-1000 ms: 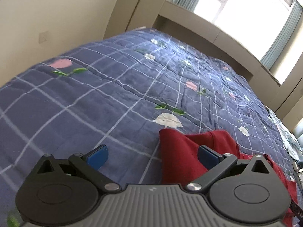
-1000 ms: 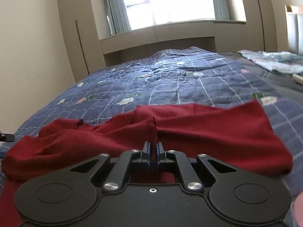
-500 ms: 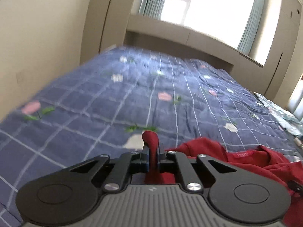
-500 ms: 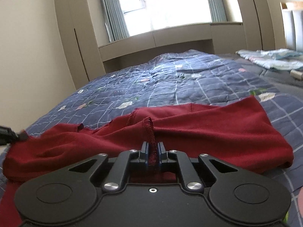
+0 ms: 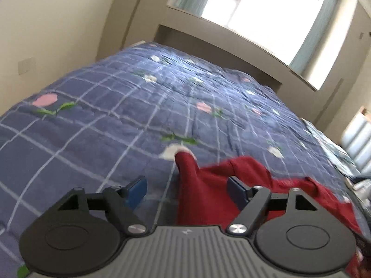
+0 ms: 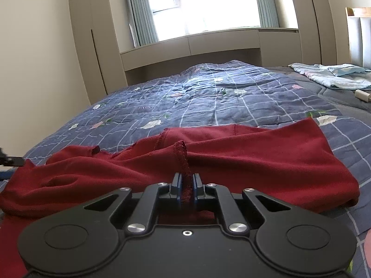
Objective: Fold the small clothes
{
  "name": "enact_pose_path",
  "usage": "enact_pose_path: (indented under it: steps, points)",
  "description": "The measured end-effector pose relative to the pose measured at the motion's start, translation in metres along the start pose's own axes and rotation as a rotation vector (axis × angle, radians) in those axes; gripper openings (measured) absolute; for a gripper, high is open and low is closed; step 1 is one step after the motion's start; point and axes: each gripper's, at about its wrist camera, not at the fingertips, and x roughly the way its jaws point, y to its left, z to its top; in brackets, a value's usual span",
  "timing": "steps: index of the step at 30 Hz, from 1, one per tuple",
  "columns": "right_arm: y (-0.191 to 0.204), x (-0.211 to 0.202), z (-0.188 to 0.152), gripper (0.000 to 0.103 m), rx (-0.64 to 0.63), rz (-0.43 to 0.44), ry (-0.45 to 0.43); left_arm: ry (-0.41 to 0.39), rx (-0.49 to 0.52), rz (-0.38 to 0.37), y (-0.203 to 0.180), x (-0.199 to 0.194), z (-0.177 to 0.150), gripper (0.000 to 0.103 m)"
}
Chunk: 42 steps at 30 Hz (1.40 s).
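Note:
A dark red garment point(image 6: 231, 153) lies spread and partly bunched on the blue checked quilt point(image 6: 220, 97). My right gripper point(image 6: 186, 185) is shut on a stitched hem of the garment, which sticks up between the blue pads. In the left wrist view, my left gripper point(image 5: 187, 190) is open, its blue pads point(image 5: 136, 191) wide apart. A corner of the red garment point(image 5: 199, 194) lies between them, not pinched. The left gripper's tip point(image 6: 11, 161) shows at the far left edge of the right wrist view, by the garment's end.
Light blue folded clothes point(image 6: 331, 77) and a small pale roll point(image 6: 363, 96) lie on the bed at the right. A beige wall point(image 5: 58, 30) runs along the left. Cabinets and a window ledge point(image 6: 208, 44) stand beyond the bed.
My left gripper, shut on a garment corner half a second ago, has opened and let it go. The right gripper stays shut on the hem and has lifted slightly.

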Motion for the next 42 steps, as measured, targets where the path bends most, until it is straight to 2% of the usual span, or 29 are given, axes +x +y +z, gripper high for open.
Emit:
enact_pose_path:
  steps: [5, 7, 8, 9, 12, 17, 20, 22, 24, 25, 26, 29, 30, 31, 34, 35, 37, 39, 40, 42]
  points:
    - [0.0, 0.0, 0.0, 0.009, 0.0, -0.001, 0.0, 0.097, 0.017, -0.069, 0.011, -0.01, -0.021, 0.08]
    - [0.0, 0.0, 0.0, 0.009, 0.0, 0.0, 0.0, 0.118, 0.022, -0.087, 0.01, -0.009, -0.025, 0.065]
    - [0.0, 0.0, 0.0, 0.009, 0.0, -0.001, 0.0, 0.132, 0.02, -0.106, 0.009, -0.009, -0.027, 0.036]
    - [0.0, 0.0, 0.0, 0.01, 0.001, 0.0, 0.0, 0.154, 0.015, -0.119, 0.006, -0.007, -0.027, 0.022]
    - [0.0, 0.0, 0.0, 0.01, -0.002, -0.002, -0.002, 0.165, -0.008, -0.071, -0.007, -0.015, -0.023, 0.014]
    - [0.002, 0.0, 0.0, 0.01, -0.008, -0.001, -0.005, 0.163, -0.169, -0.002, -0.009, -0.03, -0.008, 0.013]
    - [0.004, 0.0, 0.0, 0.016, -0.022, 0.002, -0.004, 0.194, -0.12, 0.062, -0.007, -0.021, -0.015, 0.013]
    - [0.007, 0.0, 0.0, 0.018, -0.036, -0.002, -0.006, 0.212, -0.104, 0.085, -0.006, -0.013, -0.022, 0.015]
    - [0.008, 0.0, 0.0, 0.019, -0.039, -0.006, -0.007, 0.197, -0.104, 0.1, -0.006, -0.012, -0.026, 0.022]
    - [0.007, 0.001, 0.0, 0.022, -0.037, -0.007, -0.007, 0.193, -0.11, 0.106, -0.005, -0.012, -0.027, 0.024]
    - [0.006, 0.0, 0.0, 0.024, -0.035, -0.009, -0.009, 0.194, -0.116, 0.109, -0.005, -0.012, -0.028, 0.031]
    - [0.005, -0.003, -0.001, 0.04, -0.028, -0.007, -0.023, 0.186, -0.133, 0.12, -0.005, -0.019, -0.029, 0.05]
    - [0.005, -0.004, -0.001, 0.05, -0.025, -0.007, -0.029, 0.183, -0.128, 0.123, -0.005, -0.022, -0.03, 0.054]
    - [0.004, -0.005, -0.001, 0.06, -0.023, -0.006, -0.034, 0.18, -0.123, 0.128, -0.005, -0.025, -0.031, 0.055]
    - [0.003, -0.006, 0.0, 0.071, -0.012, -0.018, -0.041, 0.178, -0.133, 0.143, -0.002, -0.031, -0.036, 0.06]
    - [0.002, -0.006, 0.0, 0.075, -0.008, -0.022, -0.042, 0.175, -0.144, 0.146, -0.002, -0.034, -0.037, 0.065]
    - [0.0, -0.011, 0.001, 0.093, 0.009, -0.047, -0.044, 0.164, -0.16, 0.154, -0.002, -0.042, -0.041, 0.075]
    - [-0.003, -0.02, 0.0, 0.1, 0.028, -0.053, -0.024, 0.154, -0.153, 0.175, -0.005, -0.051, -0.045, 0.099]
    - [-0.005, -0.028, -0.001, 0.101, 0.039, -0.045, 0.001, 0.145, -0.149, 0.196, -0.008, -0.057, -0.049, 0.103]
    - [-0.008, -0.048, -0.008, 0.102, 0.055, -0.028, 0.037, 0.143, -0.135, 0.202, -0.012, -0.066, -0.057, 0.102]
